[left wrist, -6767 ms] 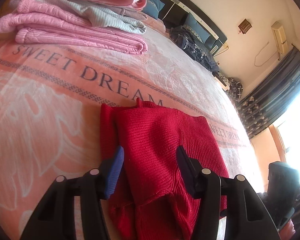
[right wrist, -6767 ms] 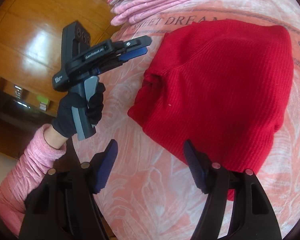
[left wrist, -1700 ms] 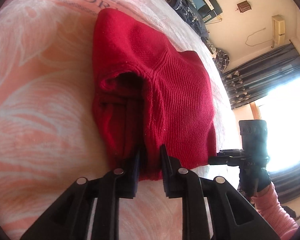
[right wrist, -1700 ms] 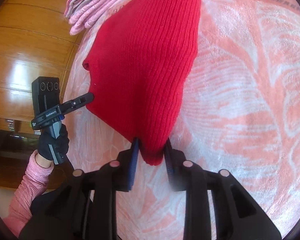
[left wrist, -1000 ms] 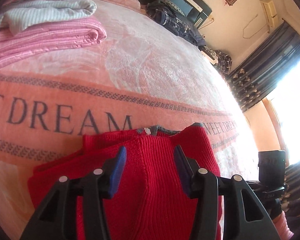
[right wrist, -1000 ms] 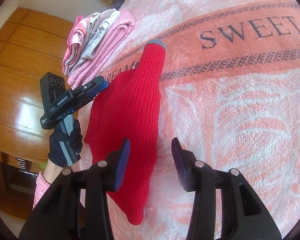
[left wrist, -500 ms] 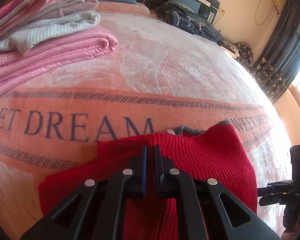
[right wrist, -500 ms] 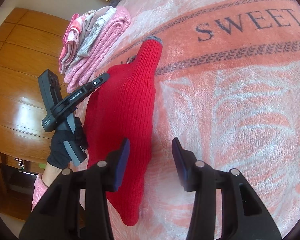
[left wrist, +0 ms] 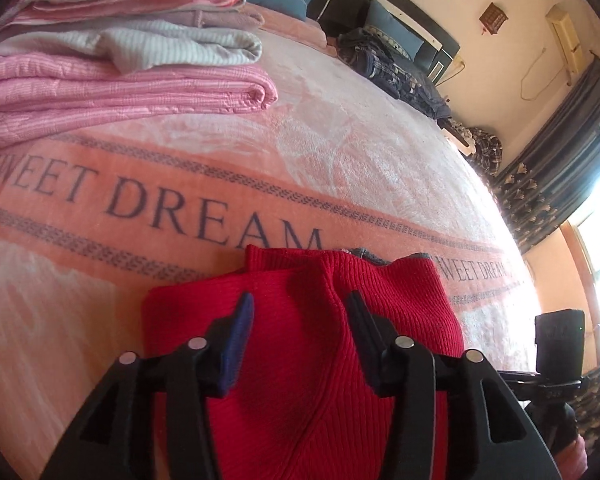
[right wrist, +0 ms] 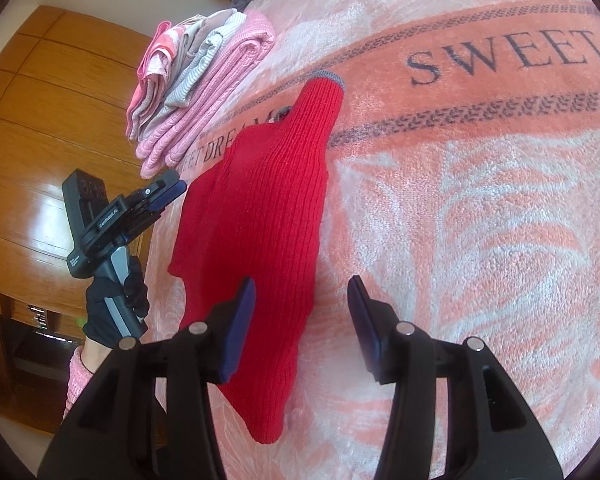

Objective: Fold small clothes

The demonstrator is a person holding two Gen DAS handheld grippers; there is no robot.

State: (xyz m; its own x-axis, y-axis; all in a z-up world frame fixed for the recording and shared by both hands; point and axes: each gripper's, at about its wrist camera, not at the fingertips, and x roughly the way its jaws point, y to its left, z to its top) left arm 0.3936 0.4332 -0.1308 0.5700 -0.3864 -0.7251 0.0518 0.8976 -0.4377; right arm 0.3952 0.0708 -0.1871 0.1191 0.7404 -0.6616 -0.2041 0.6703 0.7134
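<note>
Red ribbed knit sweater (left wrist: 300, 360), folded, lies on the peach "SWEET DREAM" blanket (left wrist: 180, 200) right under my left gripper (left wrist: 300, 332), whose jaws stand spread over it, pinching nothing. My right gripper (right wrist: 302, 312) is also released, its left finger over the sweater's (right wrist: 268, 208) near edge, its right finger over bare blanket (right wrist: 480, 208). Ahead-left of my left gripper sits a stack of folded pink and grey clothes (left wrist: 112, 60). Blanket ahead and to the right lies open. Beyond my left hand (right wrist: 116, 300) is wooden flooring (right wrist: 32, 120).
</note>
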